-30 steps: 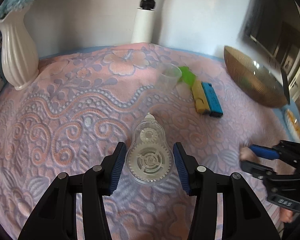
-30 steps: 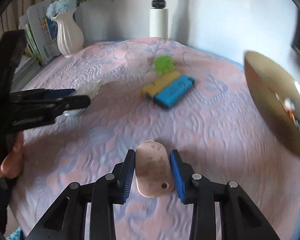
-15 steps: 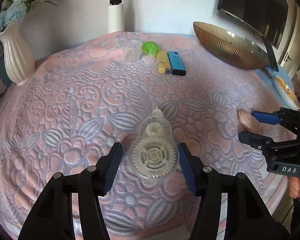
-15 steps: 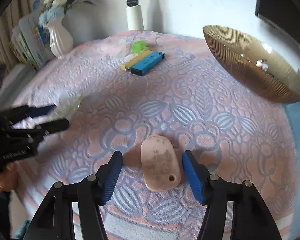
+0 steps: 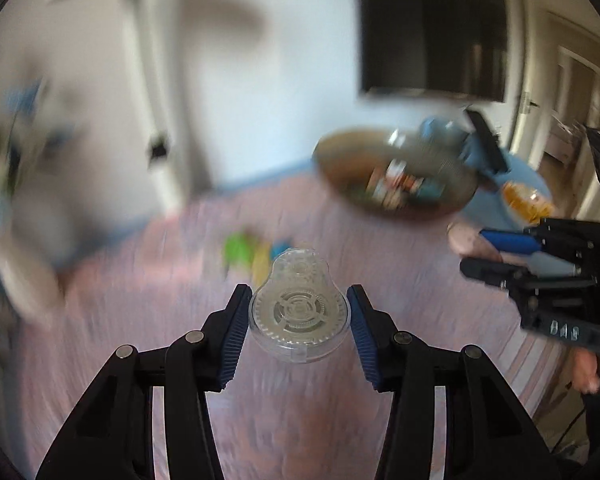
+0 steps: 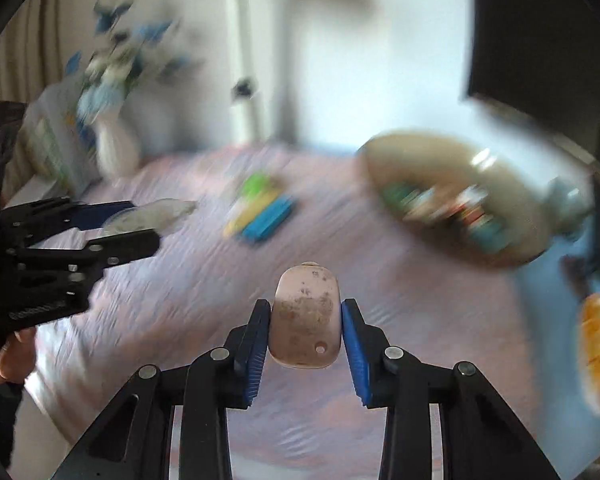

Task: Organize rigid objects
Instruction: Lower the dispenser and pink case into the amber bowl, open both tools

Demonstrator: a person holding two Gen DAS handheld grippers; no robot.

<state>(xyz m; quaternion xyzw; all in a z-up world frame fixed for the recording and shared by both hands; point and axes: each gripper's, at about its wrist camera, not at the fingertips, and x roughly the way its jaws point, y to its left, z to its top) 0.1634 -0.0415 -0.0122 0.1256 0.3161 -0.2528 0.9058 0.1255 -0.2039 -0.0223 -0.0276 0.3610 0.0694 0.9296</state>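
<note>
Left wrist view: the left gripper (image 5: 298, 312) is seen with its jaws closing, and a clear tape dispenser (image 5: 298, 312) is clamped between the blue pads (image 5: 233, 340), lifted clear of the pink cloth (image 5: 148, 320). Beyond it, blurred green, yellow and blue items (image 5: 256, 256) lie together on the cloth. A brown bowl (image 5: 340, 160) with small coloured things inside is seen at the far right of the cloth. The right gripper (image 5: 480, 252) is seen at the right edge, a pink tag (image 5: 466, 240) pinched between its fingers.

Right wrist view: the right gripper (image 6: 306, 322) is shown with its jaws closing, the pink tag (image 6: 305, 316) squeezed between both blue pads (image 6: 352, 344) and held above the cloth (image 6: 180, 300). The left gripper (image 6: 140, 222) is seen at the left with the dispenser (image 6: 156, 212) in its jaws. A white vase (image 6: 114, 148) of blue flowers stands at the far left corner, and the bowl (image 6: 380, 156) at the right.
</note>
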